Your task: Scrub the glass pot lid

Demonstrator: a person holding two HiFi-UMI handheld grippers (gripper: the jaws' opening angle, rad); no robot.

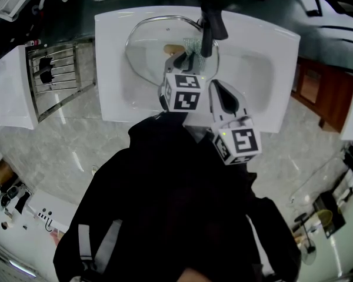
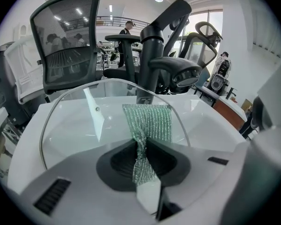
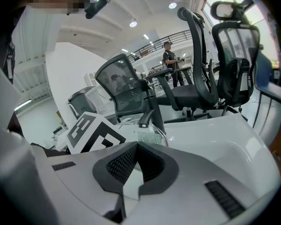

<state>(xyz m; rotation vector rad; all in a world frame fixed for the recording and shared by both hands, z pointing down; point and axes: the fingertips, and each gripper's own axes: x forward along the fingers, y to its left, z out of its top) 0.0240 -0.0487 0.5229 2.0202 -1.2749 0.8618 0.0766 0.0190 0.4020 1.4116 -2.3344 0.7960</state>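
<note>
At lid point(image 1: 146, 51), left claw point(image 2: 141, 149) pinches scrubber point(image 2: 150, 121).

White sink point(image 1: 256, 69) sits on grey marble floor point(image 1: 65, 151). Glass pot lid point(image 1: 146, 51) lies tilted in the bowl, left of ctr, w/ black faucet point(image 1: 212, 19) at the back rim. Wire rack point(image 1: 59, 75) just beside sink.

lid point(image 2: 70, 121): clear glass, metal rim | cloth point(image 2: 150, 123): glittery mesh | sink point(image 1: 250, 69): glossy white
</note>
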